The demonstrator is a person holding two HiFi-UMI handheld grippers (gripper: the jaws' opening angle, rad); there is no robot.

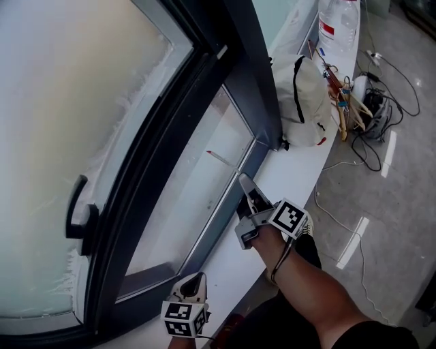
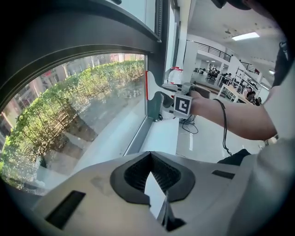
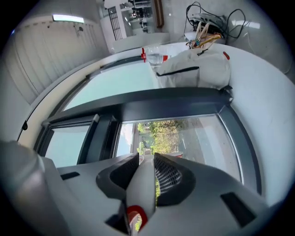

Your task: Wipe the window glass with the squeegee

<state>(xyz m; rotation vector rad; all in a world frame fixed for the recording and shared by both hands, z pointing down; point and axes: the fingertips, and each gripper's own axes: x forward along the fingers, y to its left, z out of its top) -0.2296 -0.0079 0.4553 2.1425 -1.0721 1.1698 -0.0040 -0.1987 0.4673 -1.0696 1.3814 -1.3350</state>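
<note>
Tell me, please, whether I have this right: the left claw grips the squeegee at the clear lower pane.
Not quite: it is the right claw that grips the squeegee at the clear lower pane, as the right gripper view shows. The left claw is shut on nothing.

The dark grey metal window frame (image 1: pixel 204 102) borders milky-white and clear glass. The slim pale grey squeegee (image 3: pixel 140 184) has a red handle end. The pale grey left gripper (image 2: pixel 150 154) and right gripper (image 3: pixel 146 159) have black ribbed fingers (image 3: pixel 169 177) and black-and-white checked marker cubes (image 1: pixel 289 217). The cream fabric bag (image 1: pixel 306 102) has a black strap, and the clear plastic bottle (image 1: pixel 340 17) has a red label.
</note>
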